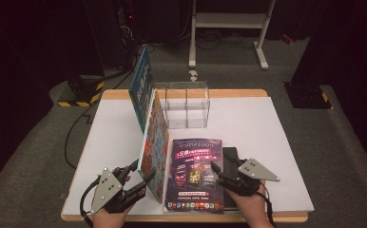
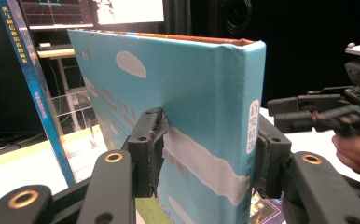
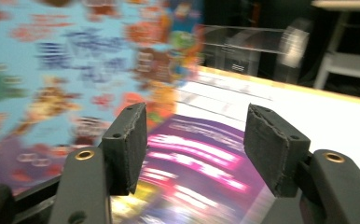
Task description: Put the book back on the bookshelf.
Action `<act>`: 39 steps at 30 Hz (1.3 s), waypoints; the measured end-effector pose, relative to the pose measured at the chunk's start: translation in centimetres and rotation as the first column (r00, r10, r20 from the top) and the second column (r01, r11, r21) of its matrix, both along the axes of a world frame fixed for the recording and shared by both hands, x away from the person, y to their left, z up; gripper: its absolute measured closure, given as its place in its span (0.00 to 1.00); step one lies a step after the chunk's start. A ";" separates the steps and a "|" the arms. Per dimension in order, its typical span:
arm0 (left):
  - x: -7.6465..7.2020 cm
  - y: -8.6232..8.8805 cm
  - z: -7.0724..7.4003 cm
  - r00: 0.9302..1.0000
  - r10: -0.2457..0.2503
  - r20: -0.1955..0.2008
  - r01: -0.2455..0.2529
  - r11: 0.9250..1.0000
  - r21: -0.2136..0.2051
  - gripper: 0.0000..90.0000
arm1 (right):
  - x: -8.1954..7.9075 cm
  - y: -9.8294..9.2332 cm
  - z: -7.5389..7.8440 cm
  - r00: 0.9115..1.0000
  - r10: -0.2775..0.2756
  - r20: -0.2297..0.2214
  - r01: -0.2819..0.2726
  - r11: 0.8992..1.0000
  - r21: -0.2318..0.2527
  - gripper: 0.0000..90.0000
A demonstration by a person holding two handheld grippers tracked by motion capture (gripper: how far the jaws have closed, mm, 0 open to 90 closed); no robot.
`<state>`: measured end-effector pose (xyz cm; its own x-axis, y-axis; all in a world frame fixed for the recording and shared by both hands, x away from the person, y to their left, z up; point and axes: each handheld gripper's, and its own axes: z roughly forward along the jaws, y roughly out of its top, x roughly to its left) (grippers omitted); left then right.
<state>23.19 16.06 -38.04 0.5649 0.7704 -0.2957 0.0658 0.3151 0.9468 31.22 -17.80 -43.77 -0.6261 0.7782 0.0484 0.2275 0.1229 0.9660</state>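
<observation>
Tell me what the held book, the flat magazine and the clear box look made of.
Book: printed card cover, fairly matte; its top corner looks creased like board. The left gripper clamps it at the spine end.
Magazine: thin glossy paper, probably; it lies flat and catches a sheen.
Box: see-through rigid plastic, likely acrylic; straight bright edges and a visible divider.

Black two-jaw left tool [image 1: 141,176], brass-coloured pivot screws, grey triangular plates, seemingly worn pads [image 3: 128,140]
</observation>
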 end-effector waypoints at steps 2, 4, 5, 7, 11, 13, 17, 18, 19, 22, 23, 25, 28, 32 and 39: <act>0.1 0.2 0.1 1.000 0.000 -0.004 0.000 1.000 -0.004 0.59 | 0.5 -1.4 -0.4 0.999 -0.042 0.000 0.042 0.999 -0.018 0.45; 0.1 0.5 0.1 1.000 -0.002 -0.009 0.002 1.000 0.003 0.59 | 0.9 -2.4 -0.7 0.997 -0.072 -0.002 0.072 0.997 -0.031 0.45; 0.2 0.7 0.1 1.000 -0.003 -0.009 0.003 1.000 0.003 0.59 | 1.1 -2.7 -0.8 0.996 -0.089 -0.004 0.088 0.995 -0.039 0.45; 0.2 0.9 0.1 1.000 -0.001 -0.011 0.001 1.000 0.001 0.60 | 1.5 -3.3 -1.1 0.993 -0.117 -0.003 0.116 0.991 -0.061 0.45; 0.2 1.6 0.2 1.000 0.008 -0.011 -0.008 1.000 0.016 0.62 | 2.2 -4.1 -1.6 0.987 -0.161 -0.010 0.159 0.983 -0.089 0.45; 0.2 1.9 0.2 1.000 0.016 -0.013 -0.016 1.000 0.021 0.63 | 2.4 -4.5 -1.8 0.985 -0.173 -0.025 0.171 0.982 -0.084 0.45; 0.2 2.5 0.3 0.999 0.036 -0.011 -0.036 0.999 0.028 0.67 | 2.6 -4.9 -2.0 0.982 -0.185 -0.045 0.182 0.981 -0.072 0.45; 0.2 2.7 0.3 0.999 0.037 -0.011 -0.037 0.999 0.028 0.68 | 2.6 -4.9 -2.0 0.981 -0.186 -0.047 0.182 0.981 -0.072 0.45; 0.2 2.8 0.4 0.999 0.041 -0.012 -0.041 0.999 0.025 0.69 | 2.7 -5.0 -2.0 0.981 -0.186 -0.047 0.183 0.980 -0.073 0.45; 0.4 3.4 0.4 0.998 0.055 -0.016 -0.055 0.998 0.024 0.72 | 2.7 -5.1 -2.1 0.981 -0.190 -0.049 0.186 0.980 -0.077 0.46; 0.4 3.7 0.5 0.998 0.062 -0.019 -0.061 0.998 0.020 0.74 | 2.7 -5.1 -2.1 0.981 -0.189 -0.049 0.185 0.980 -0.077 0.46; 0.5 4.2 0.5 0.997 0.071 -0.021 -0.071 0.997 0.017 0.79 | 2.7 -5.2 -2.2 0.981 -0.187 -0.051 0.183 0.980 -0.074 0.46; 0.7 4.7 0.6 0.995 0.094 -0.014 -0.094 0.995 0.012 0.84 | 2.8 -5.4 -2.3 0.980 -0.190 -0.054 0.186 0.980 -0.070 0.46; 1.0 5.4 0.7 0.993 0.118 -0.017 -0.118 0.993 0.003 0.85 | 2.9 -5.6 -2.4 0.979 -0.195 -0.062 0.191 0.979 -0.068 0.46; 1.4 5.6 0.4 0.993 0.117 -0.023 -0.118 0.993 -0.003 0.79 | 2.9 -5.6 -2.6 0.978 -0.194 -0.073 0.190 0.980 -0.065 0.46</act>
